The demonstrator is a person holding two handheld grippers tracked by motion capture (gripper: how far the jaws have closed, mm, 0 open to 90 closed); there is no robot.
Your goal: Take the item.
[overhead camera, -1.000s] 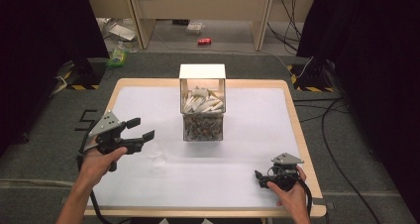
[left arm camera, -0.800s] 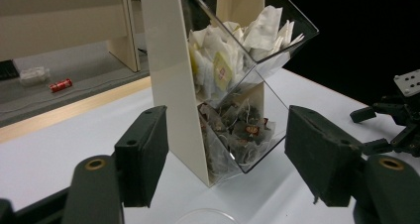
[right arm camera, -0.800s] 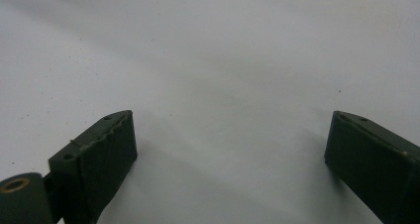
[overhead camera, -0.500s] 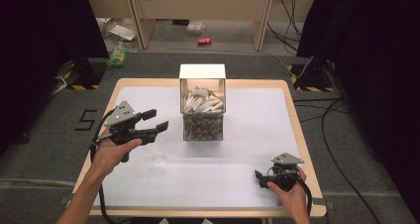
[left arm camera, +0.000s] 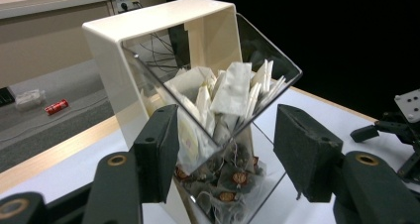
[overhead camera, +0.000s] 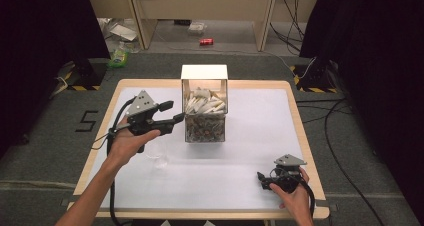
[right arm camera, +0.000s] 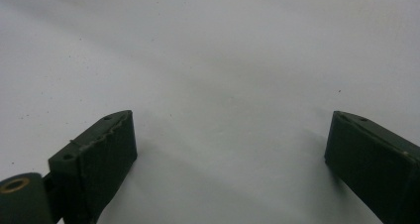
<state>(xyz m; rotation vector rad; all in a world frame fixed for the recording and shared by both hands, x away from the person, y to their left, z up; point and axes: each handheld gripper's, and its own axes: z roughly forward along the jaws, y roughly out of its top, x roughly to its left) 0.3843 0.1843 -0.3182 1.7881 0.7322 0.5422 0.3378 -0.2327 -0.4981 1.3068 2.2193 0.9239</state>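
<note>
A cream box with a clear front (overhead camera: 204,111) stands at the table's middle back. White sachets (overhead camera: 202,103) fill its upper part and dark tea bags (overhead camera: 205,128) its lower part. My left gripper (overhead camera: 173,111) hovers open just left of the box, its jaws pointing at it. In the left gripper view the box (left arm camera: 198,85) stands close ahead, between and beyond the open left gripper (left arm camera: 228,149). My right gripper (overhead camera: 262,180) rests low near the front right corner, open. In the right gripper view the right gripper (right arm camera: 228,149) holds nothing, with bare white table between the jaws.
A faint clear cup (overhead camera: 156,153) stands on the white table (overhead camera: 260,116) below my left hand. The right gripper (left arm camera: 396,130) shows far off in the left gripper view. On the floor behind are a red can (overhead camera: 206,41), a green packet (overhead camera: 119,56), and cables (overhead camera: 330,111) to the right.
My left gripper has risen and moved right and towards the back, from the table's left side to just beside the box. The right gripper has stayed put.
</note>
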